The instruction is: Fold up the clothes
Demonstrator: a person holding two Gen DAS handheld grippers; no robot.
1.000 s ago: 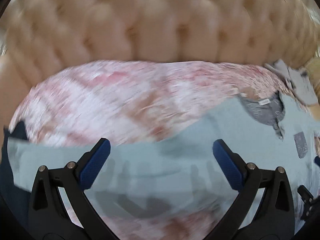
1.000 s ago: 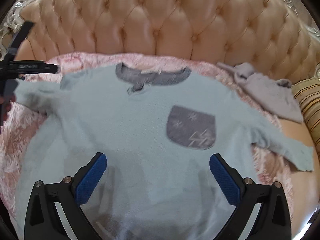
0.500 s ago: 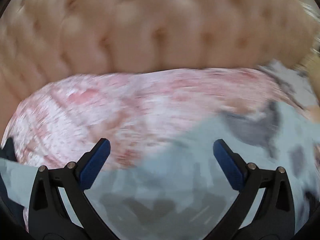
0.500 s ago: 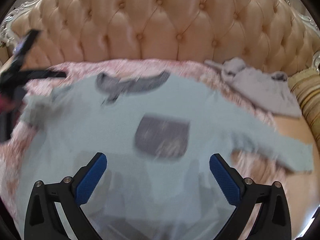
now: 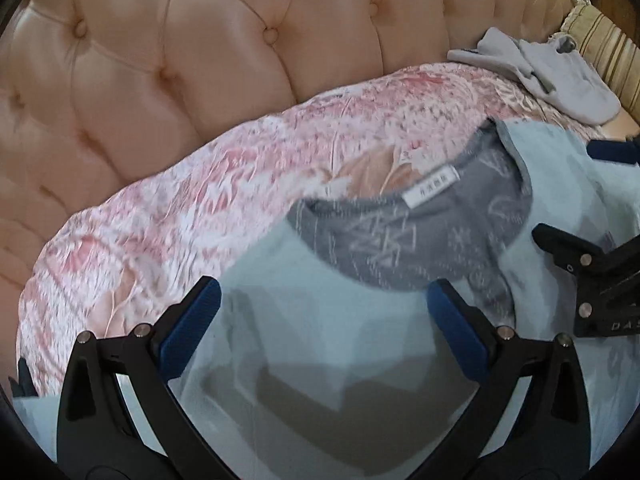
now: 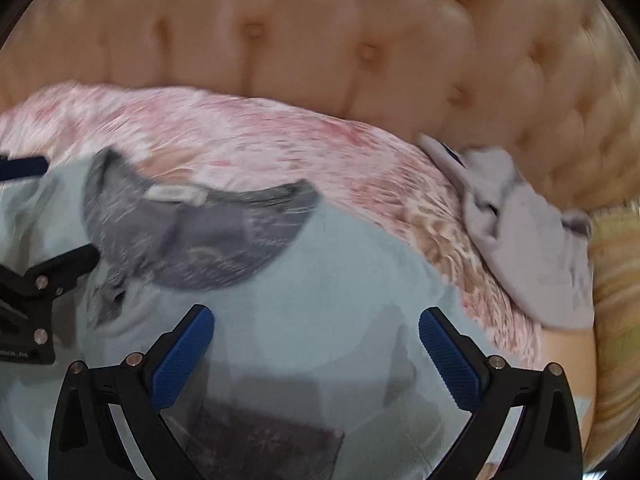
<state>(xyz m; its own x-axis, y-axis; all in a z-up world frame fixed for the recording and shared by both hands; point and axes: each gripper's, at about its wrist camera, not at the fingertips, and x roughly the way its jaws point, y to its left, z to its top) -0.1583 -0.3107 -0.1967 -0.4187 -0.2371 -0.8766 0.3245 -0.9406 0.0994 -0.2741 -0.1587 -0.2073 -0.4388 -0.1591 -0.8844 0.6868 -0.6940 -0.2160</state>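
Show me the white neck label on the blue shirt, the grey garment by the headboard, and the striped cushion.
neck label [image 5: 431,187], left wrist view, middle of the tag.
grey garment [image 6: 532,256], right wrist view, its main body.
striped cushion [image 5: 608,46], left wrist view, striped face.

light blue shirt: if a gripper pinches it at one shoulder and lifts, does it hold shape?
Probably not. The light blue shirt lies limp over the pink floral cover, so it should drape and sag. It looks like thin knit, likely light. The open right gripper may drag it when pushed.
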